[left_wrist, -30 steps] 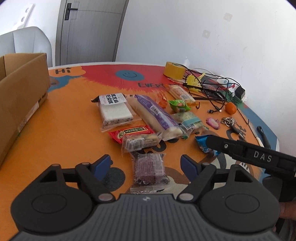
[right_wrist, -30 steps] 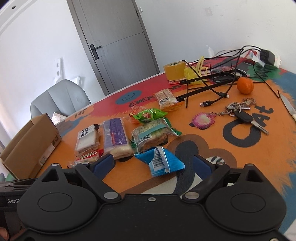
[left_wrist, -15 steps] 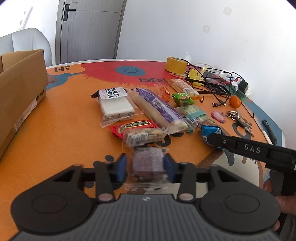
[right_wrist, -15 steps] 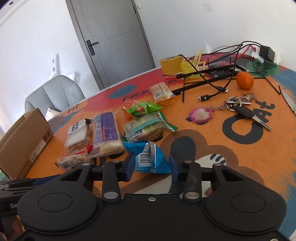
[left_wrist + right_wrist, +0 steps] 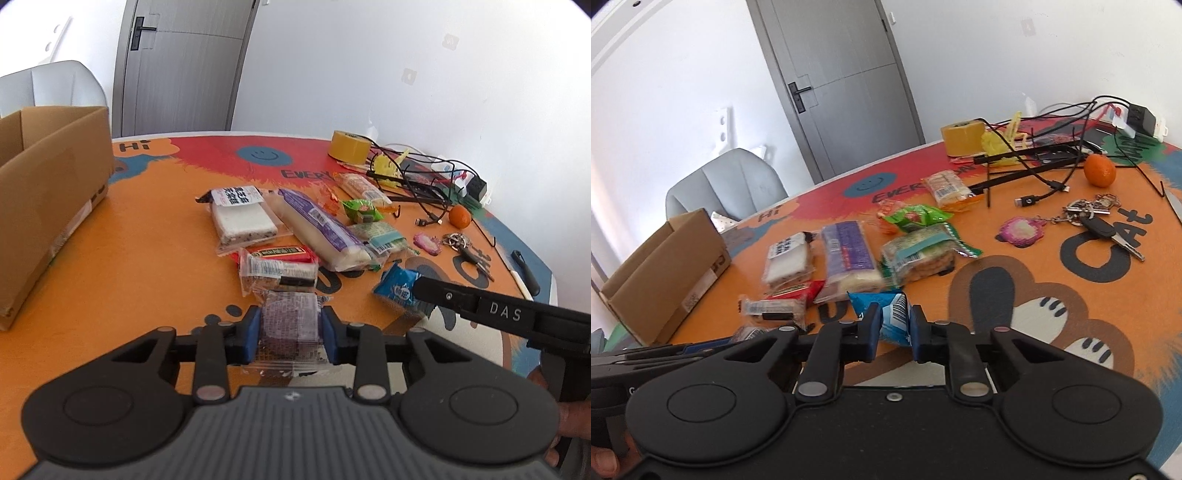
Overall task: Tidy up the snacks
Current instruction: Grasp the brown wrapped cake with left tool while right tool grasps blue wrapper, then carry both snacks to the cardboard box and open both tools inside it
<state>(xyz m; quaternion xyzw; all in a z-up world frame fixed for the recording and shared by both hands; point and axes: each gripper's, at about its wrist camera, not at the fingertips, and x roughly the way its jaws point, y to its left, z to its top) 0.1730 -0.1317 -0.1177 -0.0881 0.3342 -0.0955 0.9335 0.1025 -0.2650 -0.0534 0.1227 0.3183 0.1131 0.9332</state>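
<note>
My left gripper (image 5: 291, 328) is shut on a clear packet with a dark purple cake (image 5: 290, 317), held just above the table. My right gripper (image 5: 893, 328) is shut on a blue snack packet (image 5: 888, 310), which also shows in the left wrist view (image 5: 399, 291). Several more snacks lie in a cluster on the orange table (image 5: 140, 258): a white cake packet (image 5: 242, 218), a long purple-labelled bread (image 5: 317, 229), a red bar (image 5: 280, 253), a clear biscuit packet (image 5: 279, 273), a green packet (image 5: 360, 208) and a teal-labelled biscuit packet (image 5: 919, 253). An open cardboard box (image 5: 48, 192) stands at the left.
A yellow tape roll (image 5: 349, 146), tangled black cables (image 5: 417, 173), an orange fruit (image 5: 1100, 170), keys with a pink charm (image 5: 1089, 221) and a power strip (image 5: 1137, 118) lie at the right. A grey chair (image 5: 727, 188) and a door (image 5: 846, 77) stand behind the table.
Both grippers went from open to shut: the left one closed on the purple cake packet, the right one on the blue packet. Both packets now sit lifted slightly between the fingers.
</note>
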